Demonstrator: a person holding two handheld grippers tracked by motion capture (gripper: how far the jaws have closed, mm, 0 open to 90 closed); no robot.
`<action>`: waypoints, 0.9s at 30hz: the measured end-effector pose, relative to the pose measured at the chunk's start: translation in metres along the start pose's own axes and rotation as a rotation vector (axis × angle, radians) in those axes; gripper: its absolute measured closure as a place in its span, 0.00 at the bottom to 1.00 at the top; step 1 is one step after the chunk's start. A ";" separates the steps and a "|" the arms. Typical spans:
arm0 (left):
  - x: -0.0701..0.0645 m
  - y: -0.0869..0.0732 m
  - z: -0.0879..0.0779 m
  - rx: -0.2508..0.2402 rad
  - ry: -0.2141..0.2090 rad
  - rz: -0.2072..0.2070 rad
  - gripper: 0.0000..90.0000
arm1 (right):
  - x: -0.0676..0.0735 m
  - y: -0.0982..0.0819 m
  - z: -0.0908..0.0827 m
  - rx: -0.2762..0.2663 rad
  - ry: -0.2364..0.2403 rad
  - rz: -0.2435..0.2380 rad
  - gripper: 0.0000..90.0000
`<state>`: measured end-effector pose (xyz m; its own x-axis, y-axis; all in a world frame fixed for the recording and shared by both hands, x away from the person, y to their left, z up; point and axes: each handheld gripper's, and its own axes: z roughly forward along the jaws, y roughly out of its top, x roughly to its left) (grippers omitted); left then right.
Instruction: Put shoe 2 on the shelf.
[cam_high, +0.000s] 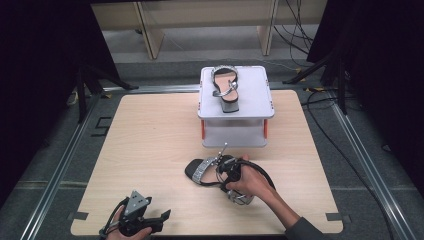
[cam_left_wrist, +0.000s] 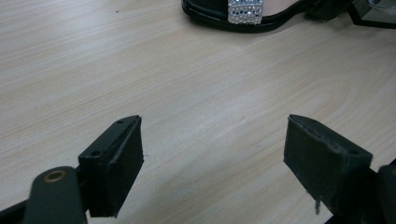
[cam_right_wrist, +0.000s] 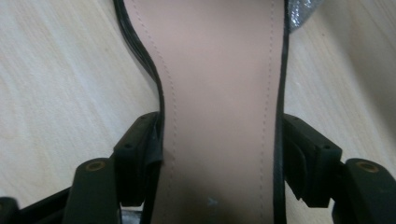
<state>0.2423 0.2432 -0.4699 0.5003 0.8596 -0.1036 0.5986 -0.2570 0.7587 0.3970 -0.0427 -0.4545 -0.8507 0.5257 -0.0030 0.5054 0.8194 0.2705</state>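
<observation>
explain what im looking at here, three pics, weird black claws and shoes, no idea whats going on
A person sits at a wooden table with a hand-held two-jaw gripper in each hand. The high view looks down from above them. The other two pictures come from cameras riding on the grippers, looking along their black jaws.

The right gripper is closed on the sides of a sandal lying on the table. The left gripper is open and holds nothing, near the table's front edge. A matching second sandal sits on top of a small white stand at the back.
</observation>
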 end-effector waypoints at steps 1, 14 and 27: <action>0.000 0.000 0.001 -0.011 -0.004 -0.002 0.22 | 0.000 0.000 0.000 0.000 0.005 -0.006 0.43; 0.000 0.000 0.000 -0.007 -0.005 -0.006 0.22 | -0.004 0.005 -0.007 -0.029 -0.007 -0.067 0.47; 0.002 0.000 0.000 -0.006 0.000 -0.007 0.22 | -0.008 0.038 -0.051 -0.129 0.046 -0.086 0.47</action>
<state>0.2431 0.2453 -0.4702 0.4961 0.8613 -0.1094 0.5984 -0.2479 0.7619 0.4159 -0.0278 -0.3948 -0.8971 0.4417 0.0116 0.4104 0.8231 0.3925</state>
